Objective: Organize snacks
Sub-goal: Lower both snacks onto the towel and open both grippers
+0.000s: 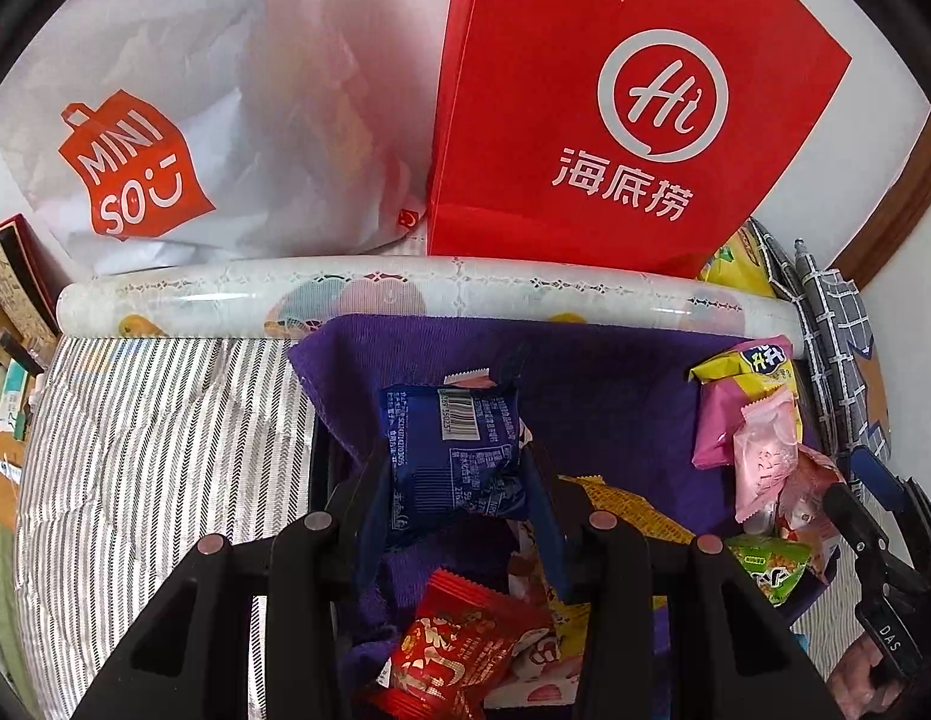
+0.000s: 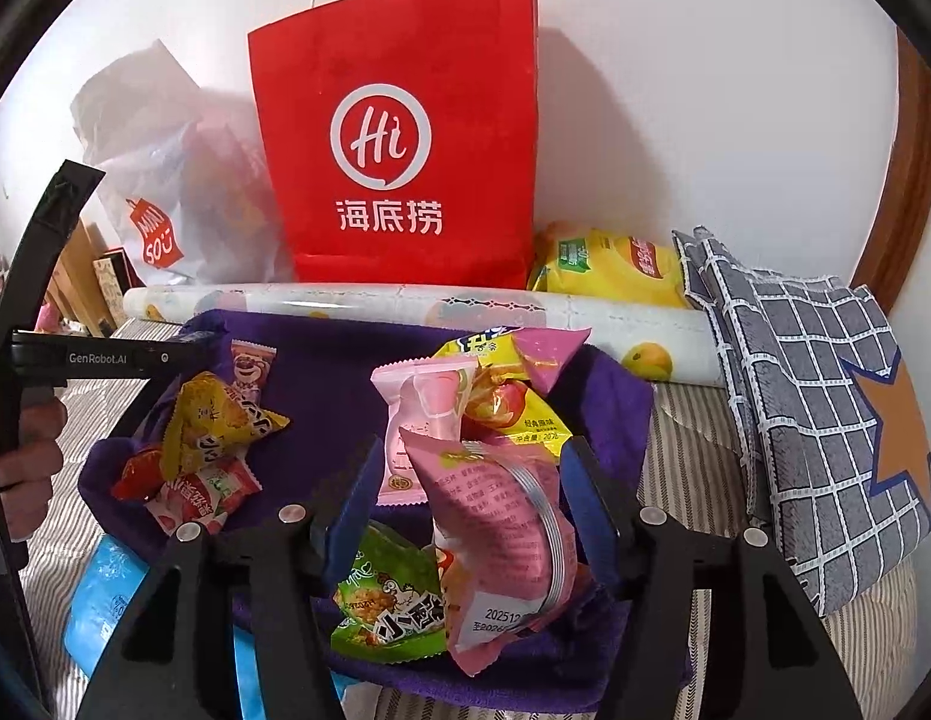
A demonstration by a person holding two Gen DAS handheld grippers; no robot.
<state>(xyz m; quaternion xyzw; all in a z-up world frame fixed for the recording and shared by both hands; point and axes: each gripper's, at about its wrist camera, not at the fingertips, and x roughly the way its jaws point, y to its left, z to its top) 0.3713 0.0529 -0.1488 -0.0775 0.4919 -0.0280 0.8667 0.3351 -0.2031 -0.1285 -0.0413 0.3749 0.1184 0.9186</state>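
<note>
My left gripper is shut on a blue snack packet, held above a purple cloth. Below it lie a red packet and a yellow packet. My right gripper is shut on a pink snack packet, held over the purple cloth. A green packet lies under it. A pale pink packet and a yellow-pink one lie just beyond. A yellow packet and red ones lie left. The left gripper's body shows at left.
A red paper bag and a white Miniso bag stand against the wall. A rolled mat lies behind the cloth. A yellow chip bag and grey checked fabric sit right. Striped bedding lies left.
</note>
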